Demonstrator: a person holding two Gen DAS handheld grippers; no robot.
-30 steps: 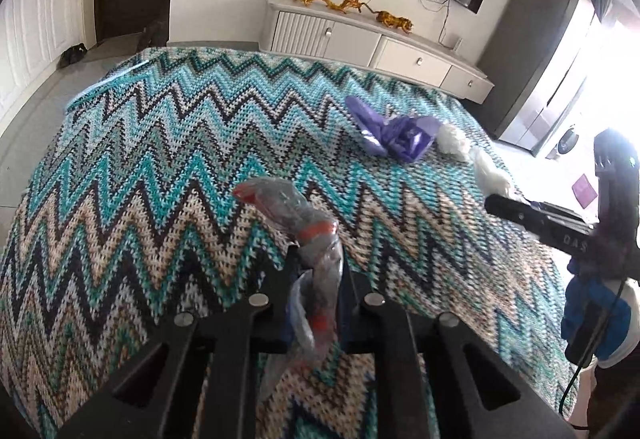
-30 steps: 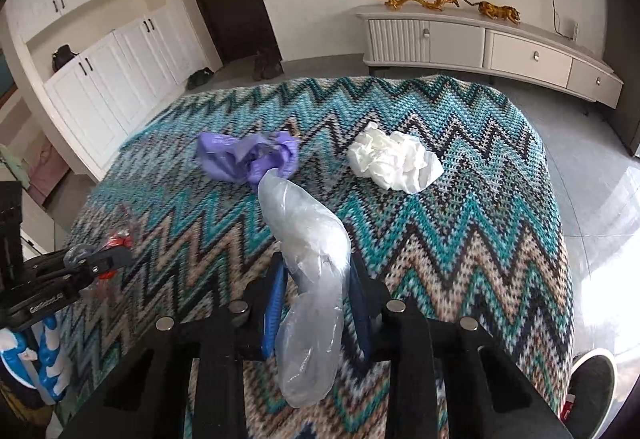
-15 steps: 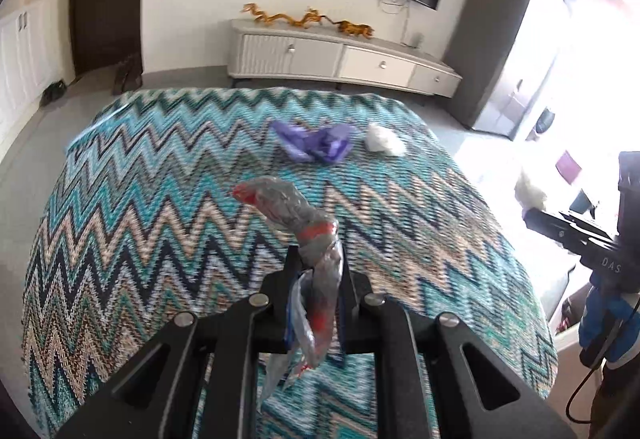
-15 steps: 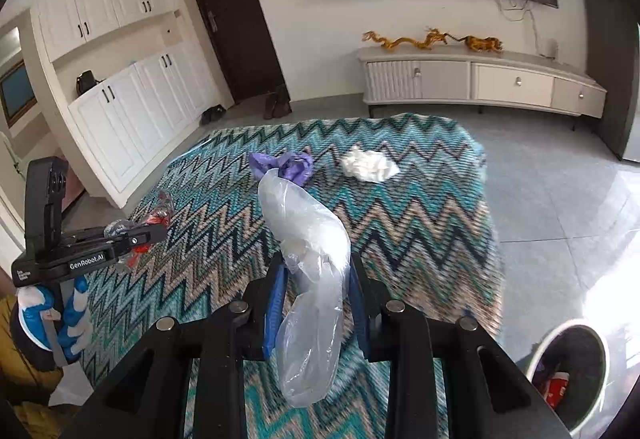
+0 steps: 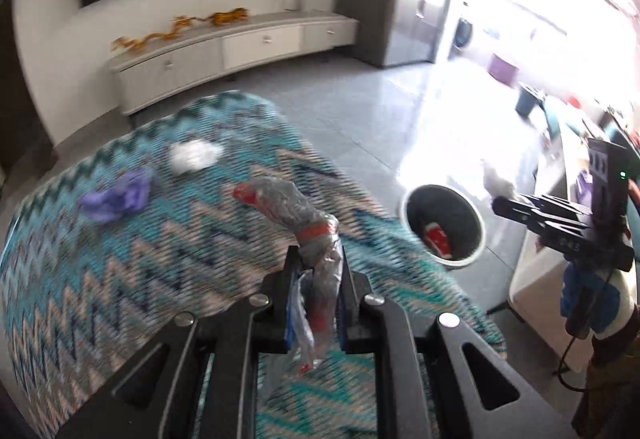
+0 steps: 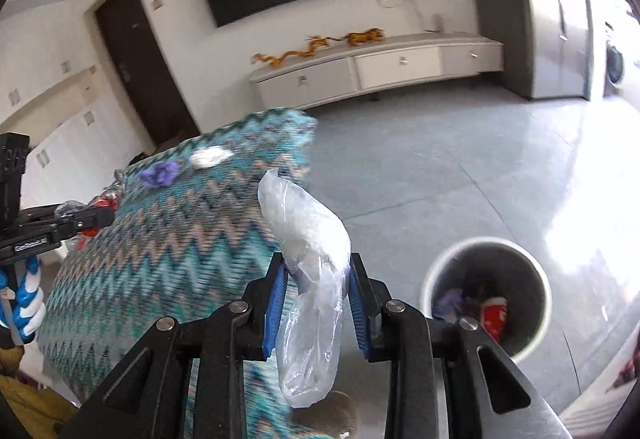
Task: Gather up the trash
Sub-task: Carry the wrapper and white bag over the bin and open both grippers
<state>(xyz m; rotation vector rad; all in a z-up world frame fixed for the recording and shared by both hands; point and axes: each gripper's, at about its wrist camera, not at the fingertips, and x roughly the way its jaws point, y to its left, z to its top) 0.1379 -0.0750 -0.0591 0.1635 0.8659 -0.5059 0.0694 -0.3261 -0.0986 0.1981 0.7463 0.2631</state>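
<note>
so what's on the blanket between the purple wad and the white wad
Nothing: bare zigzag blanket separates the purple wad and the white wad, seen in both wrist views, though blurred.

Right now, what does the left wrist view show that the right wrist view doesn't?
Left wrist only: the left gripper up close, shut on a clear wrapper with red bands, and the bright doorway on the right.

Right wrist only: the right gripper up close, shut on a clear plastic bag, plus the dark door and white cupboards.

Both: the zigzag blanket, purple trash, white tissue and the bin.
</note>
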